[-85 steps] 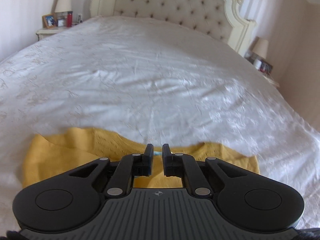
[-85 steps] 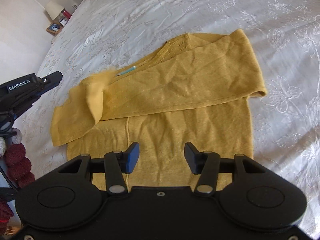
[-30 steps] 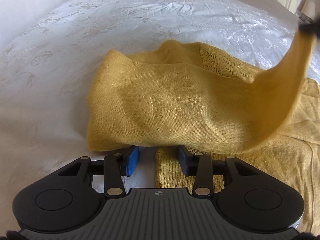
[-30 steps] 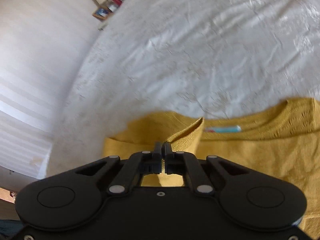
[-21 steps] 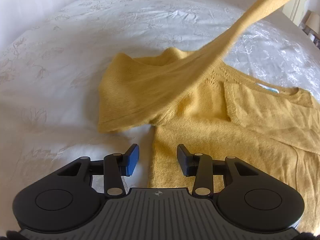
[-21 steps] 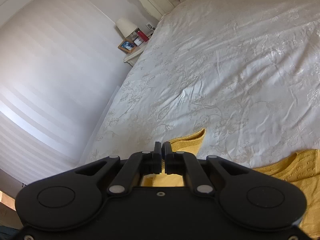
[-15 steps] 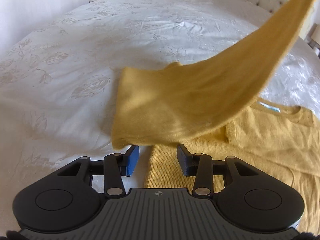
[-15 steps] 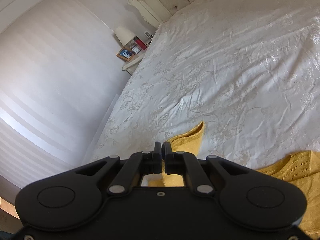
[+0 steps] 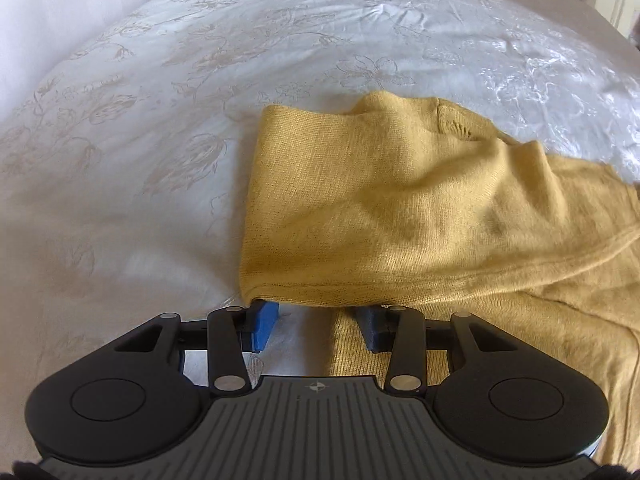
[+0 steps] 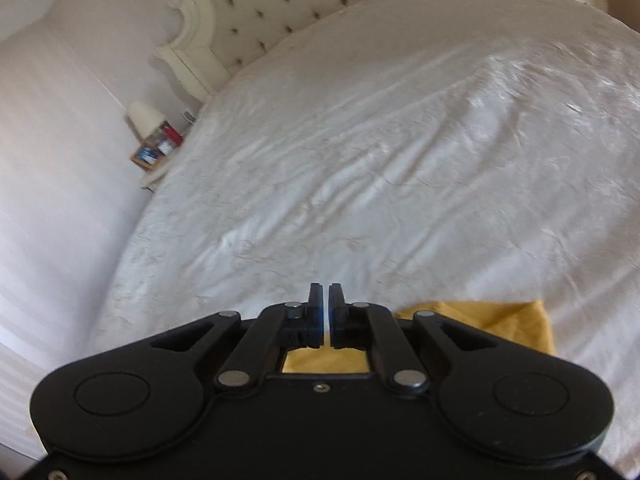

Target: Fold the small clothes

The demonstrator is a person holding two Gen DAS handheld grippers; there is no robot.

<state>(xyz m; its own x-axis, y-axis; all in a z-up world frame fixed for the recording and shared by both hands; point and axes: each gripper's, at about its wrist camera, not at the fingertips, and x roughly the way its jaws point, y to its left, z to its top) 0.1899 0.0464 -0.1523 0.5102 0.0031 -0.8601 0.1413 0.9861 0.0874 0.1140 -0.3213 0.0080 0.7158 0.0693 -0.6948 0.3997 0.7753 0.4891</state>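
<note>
A mustard-yellow knit sweater (image 9: 420, 208) lies on the white bedspread (image 9: 160, 120). Its left sleeve is folded over the body and drapes over the tips of my left gripper (image 9: 316, 320), which is open at the sweater's left edge with nothing between its blue pads. My right gripper (image 10: 324, 312) is shut with its jaws nearly touching and no cloth visible between them. It is raised and points toward the headboard. A yellow part of the sweater (image 10: 480, 320) shows just below and behind its fingers.
The tufted cream headboard (image 10: 280, 8) stands at the far end of the bed. A nightstand with a lamp and a picture frame (image 10: 152, 144) is at the bed's left side. The embroidered bedspread (image 10: 400, 160) spreads wide around the sweater.
The sleeve that the right gripper held up in the air now lies folded across the sweater. The right gripper has let it go and turned toward the headboard. The left gripper stayed open.
</note>
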